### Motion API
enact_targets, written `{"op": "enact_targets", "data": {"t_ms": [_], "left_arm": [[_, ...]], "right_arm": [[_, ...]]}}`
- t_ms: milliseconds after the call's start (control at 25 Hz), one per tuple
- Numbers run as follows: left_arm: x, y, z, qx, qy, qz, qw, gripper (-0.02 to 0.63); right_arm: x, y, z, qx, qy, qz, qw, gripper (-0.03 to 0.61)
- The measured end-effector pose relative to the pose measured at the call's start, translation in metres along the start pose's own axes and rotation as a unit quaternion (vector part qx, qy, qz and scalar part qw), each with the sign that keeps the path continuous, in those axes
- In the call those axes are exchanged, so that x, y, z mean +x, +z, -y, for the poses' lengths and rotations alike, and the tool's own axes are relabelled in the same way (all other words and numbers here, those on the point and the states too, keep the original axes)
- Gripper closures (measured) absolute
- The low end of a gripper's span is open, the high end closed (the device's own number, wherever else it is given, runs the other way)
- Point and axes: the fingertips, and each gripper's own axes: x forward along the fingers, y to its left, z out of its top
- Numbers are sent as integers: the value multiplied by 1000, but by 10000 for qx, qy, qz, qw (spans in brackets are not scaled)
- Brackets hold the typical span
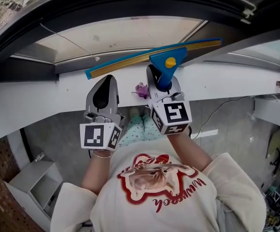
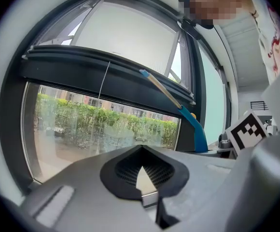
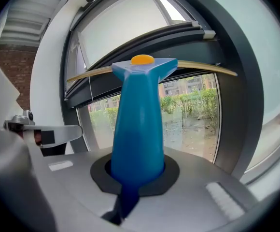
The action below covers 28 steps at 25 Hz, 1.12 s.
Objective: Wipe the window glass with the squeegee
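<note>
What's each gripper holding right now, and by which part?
Right gripper is shut on the blue squeegee, gripping the lower end of its handle. Left gripper holds nothing, jaws together.

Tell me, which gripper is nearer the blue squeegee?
Right. The right gripper grips the squeegee by its handle; the left gripper is alongside, shut and empty, not touching it.

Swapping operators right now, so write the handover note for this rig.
Right gripper: shut on the squeegee handle, blade raised level across the dark frame bar above the glass. Whether the blade touches the glass cannot be told.
Left gripper: shut, empty, held beside the right one.
Done: squeegee is in hand and up at the window. The pane looks smeared, so no clean strokes show.
Left: probably set the blade on the glass and wipe the pane.
</note>
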Motion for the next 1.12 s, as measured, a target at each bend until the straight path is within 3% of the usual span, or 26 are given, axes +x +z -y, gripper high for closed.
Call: {"op": "enact_targets", "data": {"t_ms": [880,1120], "left_arm": [[-17,22,-33,47,392,58,9992,614],[-22,18,-37,26,456,12,9990,614]], "right_arm": [[95,7,66,-302,-975,-316,9943,548],[112,17,76,-73,-1111,-301,9933,548]]}}
